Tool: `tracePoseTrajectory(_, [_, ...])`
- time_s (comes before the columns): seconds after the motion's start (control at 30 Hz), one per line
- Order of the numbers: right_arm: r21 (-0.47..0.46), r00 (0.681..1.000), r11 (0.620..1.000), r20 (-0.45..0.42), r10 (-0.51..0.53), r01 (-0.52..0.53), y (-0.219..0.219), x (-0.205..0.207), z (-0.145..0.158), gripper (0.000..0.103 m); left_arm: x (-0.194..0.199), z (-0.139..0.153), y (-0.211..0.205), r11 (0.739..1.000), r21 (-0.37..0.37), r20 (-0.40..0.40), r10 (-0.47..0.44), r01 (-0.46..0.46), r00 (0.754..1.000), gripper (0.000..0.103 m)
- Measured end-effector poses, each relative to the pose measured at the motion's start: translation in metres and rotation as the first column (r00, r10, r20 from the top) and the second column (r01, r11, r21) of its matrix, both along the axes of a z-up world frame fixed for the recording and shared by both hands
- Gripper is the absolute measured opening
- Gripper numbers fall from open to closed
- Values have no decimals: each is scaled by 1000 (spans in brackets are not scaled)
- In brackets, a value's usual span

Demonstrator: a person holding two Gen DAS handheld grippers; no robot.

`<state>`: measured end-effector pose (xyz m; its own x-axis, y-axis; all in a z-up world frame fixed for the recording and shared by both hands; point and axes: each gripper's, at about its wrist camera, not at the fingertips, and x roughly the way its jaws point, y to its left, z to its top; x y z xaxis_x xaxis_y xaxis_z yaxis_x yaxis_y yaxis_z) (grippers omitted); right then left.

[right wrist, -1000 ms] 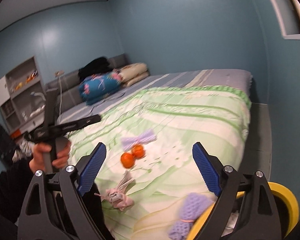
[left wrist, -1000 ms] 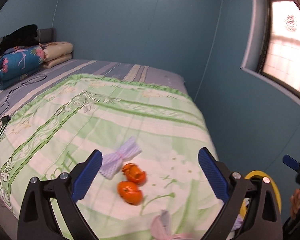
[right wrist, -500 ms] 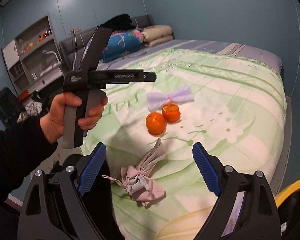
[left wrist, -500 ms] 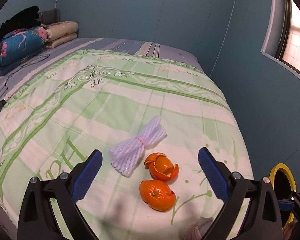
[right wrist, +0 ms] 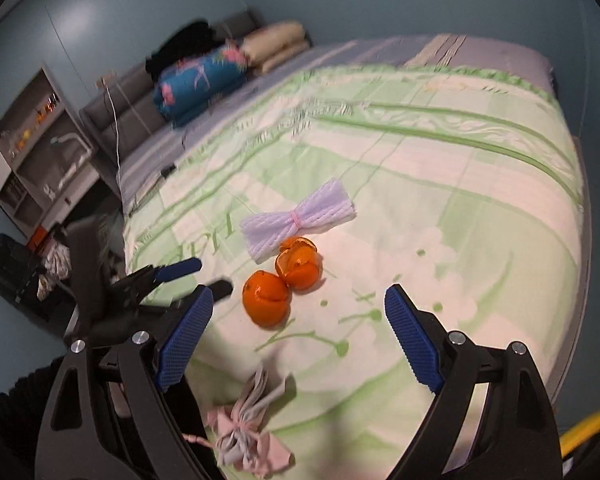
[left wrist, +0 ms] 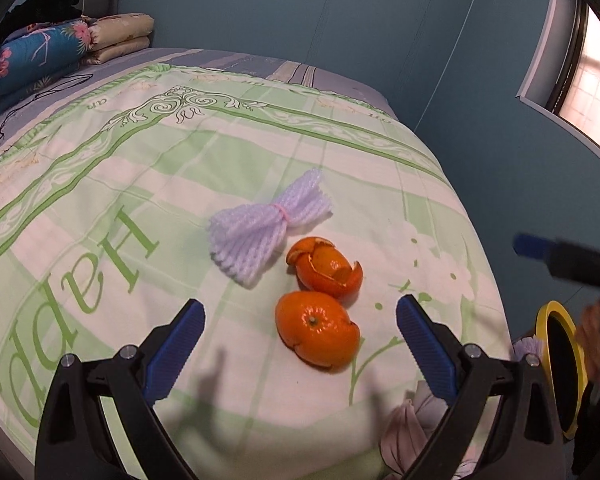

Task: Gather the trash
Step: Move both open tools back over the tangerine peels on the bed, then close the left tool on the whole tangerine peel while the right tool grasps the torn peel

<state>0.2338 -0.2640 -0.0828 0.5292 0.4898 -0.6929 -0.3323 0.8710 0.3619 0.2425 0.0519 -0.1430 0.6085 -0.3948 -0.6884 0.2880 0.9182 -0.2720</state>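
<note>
While both tilt down over the quilt (left wrist: 100, 184), the left gripper (left wrist: 300, 344) and right gripper (right wrist: 298, 338) gape wide and empty around two glossy curled orange peels (left wrist: 318, 334), just beside a ribbed foam net (left wrist: 268, 220) tied bow-like.

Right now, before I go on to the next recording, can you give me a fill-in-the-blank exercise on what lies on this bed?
1. The foam fruit net is tied at its middle with a ____ band.
2. The two orange peels lie on a bedspread patterned in white and ____.
3. The left gripper has its jaws ____.

Missing words: pink; green; open
</note>
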Motion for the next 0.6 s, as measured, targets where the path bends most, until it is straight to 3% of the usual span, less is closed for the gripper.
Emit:
tracePoseTrajectory(0.13, [-36, 995, 997, -80, 58, -61, 20, 42, -2, 84, -2, -6, -6, 1000, 16, 1, 19, -19, 1000, 93])
tracePoseTrajectory(0.27, [-58, 967, 991, -231, 105, -121, 48, 80, -17, 83, -2, -13, -11, 999, 12, -13, 50, -50, 999, 92])
tracePoseTrajectory(0.43, [-108, 925, 983, -367, 97, -146, 71, 114, -41, 71, -1, -17, -12, 996, -16, -30, 92, -93, 995, 85])
tracePoseTrajectory(0.6, [-161, 908, 973, -411, 84, -163, 89, 128, -57, 61, -1, -22, -16, 992, -39, -41, 120, -121, 992, 84])
